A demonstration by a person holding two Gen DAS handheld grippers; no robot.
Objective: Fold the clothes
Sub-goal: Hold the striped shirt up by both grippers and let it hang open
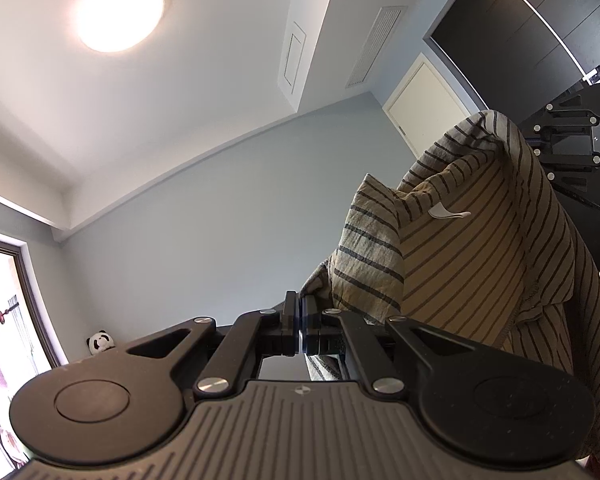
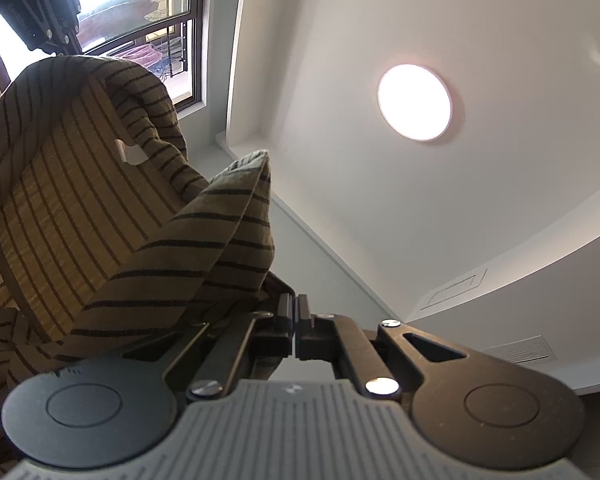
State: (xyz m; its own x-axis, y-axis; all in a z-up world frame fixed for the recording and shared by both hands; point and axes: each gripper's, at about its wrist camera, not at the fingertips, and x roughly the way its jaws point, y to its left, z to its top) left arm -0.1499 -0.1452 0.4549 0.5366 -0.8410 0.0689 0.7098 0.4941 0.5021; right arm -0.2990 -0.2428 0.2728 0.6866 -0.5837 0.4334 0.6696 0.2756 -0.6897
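Observation:
A tan shirt with thin dark stripes [image 1: 480,248] hangs in the air, stretched between both grippers. In the left wrist view my left gripper [image 1: 301,320] is shut, and an edge of the striped shirt is pinched at its tips and trails off to the right. The right gripper [image 1: 534,136] shows at the upper right, where the cloth peaks. In the right wrist view my right gripper [image 2: 295,320] is shut on a bunched fold of the shirt [image 2: 80,216]. The left gripper [image 2: 69,49] holds the shirt's far top edge. A white neck label [image 2: 130,154] shows inside.
Both cameras look upward at the white ceiling and a round lit lamp [image 2: 415,102]. A window with a railing [image 2: 148,12] is behind the shirt. Dark wardrobe doors [image 1: 540,20] stand at the right. A panda toy [image 1: 100,342] sits low by the wall.

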